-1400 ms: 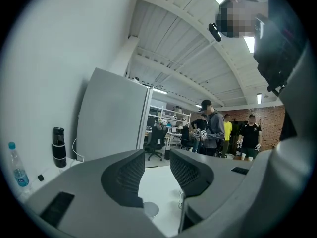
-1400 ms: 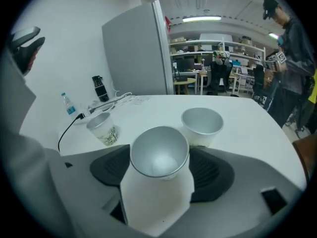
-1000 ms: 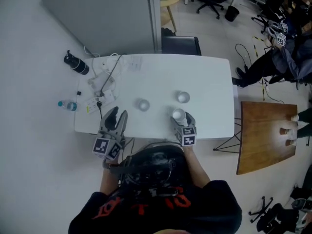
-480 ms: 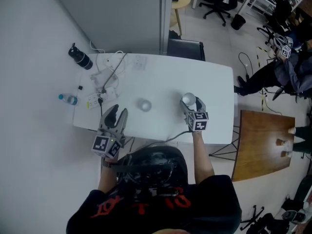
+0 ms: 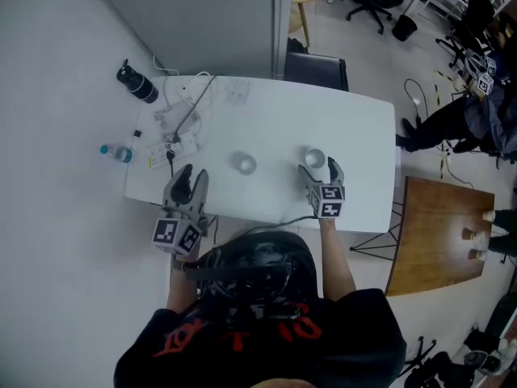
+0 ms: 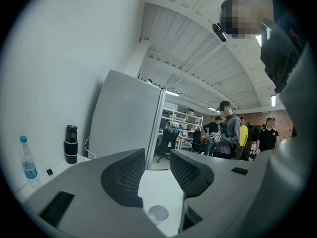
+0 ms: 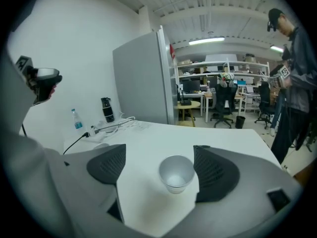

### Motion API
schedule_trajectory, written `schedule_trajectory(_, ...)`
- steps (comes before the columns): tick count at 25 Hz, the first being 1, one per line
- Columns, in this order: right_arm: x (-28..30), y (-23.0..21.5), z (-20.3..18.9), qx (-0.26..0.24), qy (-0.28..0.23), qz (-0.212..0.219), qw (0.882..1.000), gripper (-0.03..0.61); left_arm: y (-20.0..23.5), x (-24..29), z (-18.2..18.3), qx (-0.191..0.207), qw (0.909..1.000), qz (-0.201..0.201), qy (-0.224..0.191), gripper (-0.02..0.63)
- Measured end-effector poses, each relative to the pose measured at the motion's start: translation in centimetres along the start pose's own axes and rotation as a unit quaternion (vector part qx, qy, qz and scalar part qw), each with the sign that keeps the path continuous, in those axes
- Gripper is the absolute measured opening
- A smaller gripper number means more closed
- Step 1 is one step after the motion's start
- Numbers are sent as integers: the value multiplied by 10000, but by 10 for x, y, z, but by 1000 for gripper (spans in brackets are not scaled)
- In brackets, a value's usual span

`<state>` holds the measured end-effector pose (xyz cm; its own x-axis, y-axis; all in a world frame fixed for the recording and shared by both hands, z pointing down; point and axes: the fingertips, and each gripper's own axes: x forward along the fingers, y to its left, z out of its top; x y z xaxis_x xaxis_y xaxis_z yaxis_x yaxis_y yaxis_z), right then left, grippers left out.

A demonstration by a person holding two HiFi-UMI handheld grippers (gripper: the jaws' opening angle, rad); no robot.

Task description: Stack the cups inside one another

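Observation:
On the white table [image 5: 355,136] I see two spots with clear plastic cups. A single cup [image 5: 245,164] [image 6: 158,213] stands upright near the middle. To its right stands a cup [image 5: 315,158] [image 7: 176,172] between the jaws of my right gripper [image 5: 318,166] [image 7: 159,166]. Those jaws are opening; the cup sits close to the right pad, and a clear gap shows at the left pad. My left gripper [image 5: 191,179] [image 6: 157,170] hovers open at the table's near left edge, nothing between its jaws, the middle cup ahead of it.
A black flask [image 5: 136,83] [image 7: 107,109], a water bottle [image 5: 115,153] [image 6: 27,157] and a power strip with cables [image 5: 174,136] lie at the table's far left. Behind the table stand a grey partition [image 5: 202,14] and a dark chair [image 5: 317,69]. A wooden table [image 5: 440,233] and people are at the right.
My right gripper carried its cup away from the near edge to where the right-hand cup stood; only one cup shape shows there now. Its jaws have spread. The left gripper stayed put.

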<state>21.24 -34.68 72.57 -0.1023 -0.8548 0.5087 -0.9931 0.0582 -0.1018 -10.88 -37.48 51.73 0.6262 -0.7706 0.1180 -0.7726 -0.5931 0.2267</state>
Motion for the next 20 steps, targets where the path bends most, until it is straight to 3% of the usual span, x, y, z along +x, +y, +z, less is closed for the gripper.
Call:
schedule_trajectory(4,-17,50,7,-283,-184,508,9981,436,-1,6,-7,-9,10000,-68,51,163)
schedule_trajectory(10,-2,129,1,-693,40,1509,9861,436,7,-3,1,-341,9991,19,-250,161)
schedule_trajectory(15,38,182,-8,-1688,542,2032,9630,437,17,-19,6,-278,9988,259,-303,161)
schedule_trajectory(20,94,219,-24,-1475,1446,2212,9531,437,29,-43,1,-377,9969,569,-397,161)
